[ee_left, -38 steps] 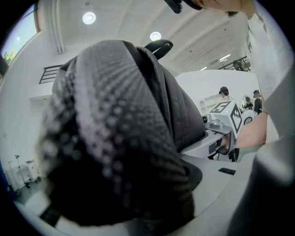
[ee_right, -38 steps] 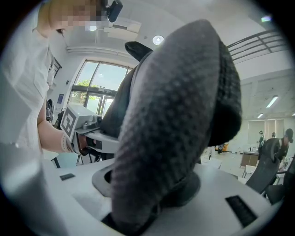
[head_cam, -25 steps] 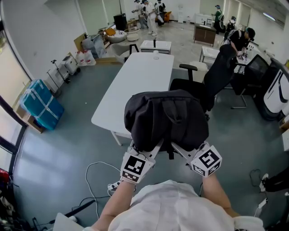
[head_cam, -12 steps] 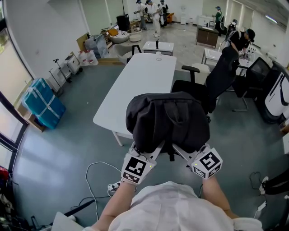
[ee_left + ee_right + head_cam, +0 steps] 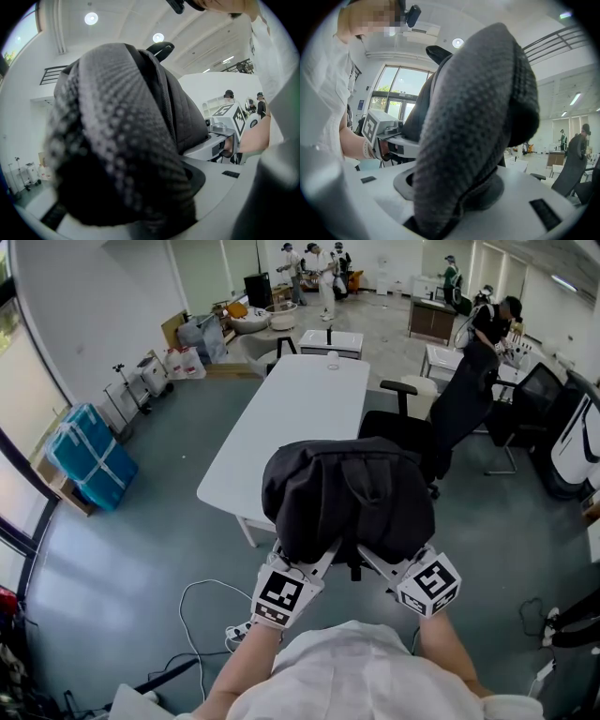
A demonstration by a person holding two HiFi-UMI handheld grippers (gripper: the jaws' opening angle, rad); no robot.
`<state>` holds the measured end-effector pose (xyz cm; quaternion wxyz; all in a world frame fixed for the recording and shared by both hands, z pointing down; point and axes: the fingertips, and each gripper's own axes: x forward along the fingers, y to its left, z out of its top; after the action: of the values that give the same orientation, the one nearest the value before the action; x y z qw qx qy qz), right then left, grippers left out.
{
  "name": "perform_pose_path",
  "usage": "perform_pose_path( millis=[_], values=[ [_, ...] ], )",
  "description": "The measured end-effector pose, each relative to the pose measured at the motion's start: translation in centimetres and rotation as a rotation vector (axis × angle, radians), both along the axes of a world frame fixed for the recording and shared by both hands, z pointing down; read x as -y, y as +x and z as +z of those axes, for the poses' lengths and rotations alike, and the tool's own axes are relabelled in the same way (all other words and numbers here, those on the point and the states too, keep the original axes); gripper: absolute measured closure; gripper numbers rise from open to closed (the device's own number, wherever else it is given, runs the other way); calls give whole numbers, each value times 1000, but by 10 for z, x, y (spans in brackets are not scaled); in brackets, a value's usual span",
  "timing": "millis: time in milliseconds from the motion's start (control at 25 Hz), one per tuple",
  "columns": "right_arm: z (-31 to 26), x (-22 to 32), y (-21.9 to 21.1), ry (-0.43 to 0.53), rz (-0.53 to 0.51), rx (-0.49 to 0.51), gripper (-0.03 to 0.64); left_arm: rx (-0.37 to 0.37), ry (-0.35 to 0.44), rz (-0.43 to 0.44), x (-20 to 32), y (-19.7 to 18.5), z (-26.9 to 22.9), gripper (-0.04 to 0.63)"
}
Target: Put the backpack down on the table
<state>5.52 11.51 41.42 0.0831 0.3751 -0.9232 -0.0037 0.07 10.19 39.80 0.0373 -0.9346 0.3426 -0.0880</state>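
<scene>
A black backpack (image 5: 347,498) hangs in the air in front of me, just before the near end of a long white table (image 5: 281,418). My left gripper (image 5: 317,557) reaches under its left side and my right gripper (image 5: 373,557) under its right side; the fingertips are hidden by the bag. In the left gripper view a padded mesh strap (image 5: 117,140) fills the space between the jaws of the left gripper (image 5: 140,206). The right gripper view shows another padded strap (image 5: 473,117) clamped in the right gripper (image 5: 454,201). Both are shut on the backpack.
A black office chair (image 5: 441,418) stands at the table's right side, close behind the bag. A small cup (image 5: 333,355) sits at the table's far end. A white cable (image 5: 202,601) lies on the floor at the left, near blue wrapped boxes (image 5: 89,456). People (image 5: 319,263) stand far back.
The backpack and both grippers keep the same pose. The table sits very slightly nearer and further right in the head view.
</scene>
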Motion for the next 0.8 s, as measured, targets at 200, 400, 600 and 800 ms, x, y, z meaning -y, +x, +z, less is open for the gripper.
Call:
perform_pose_path(
  millis=[200,400,600,800],
  values=[
    [-1,-1,-3,7,4,-2,423,-10,4,6,0,-3,0,445],
    [1,7,2,5,0,3,423,-14,-3,7,8,3,2,445],
    [6,28,1,-2,-9,10,425,-15,-9,-4,29,2,6,445],
    [5,61,8,-11,-34,16,425,-12,-15,-27,60,8,5,445]
  ],
)
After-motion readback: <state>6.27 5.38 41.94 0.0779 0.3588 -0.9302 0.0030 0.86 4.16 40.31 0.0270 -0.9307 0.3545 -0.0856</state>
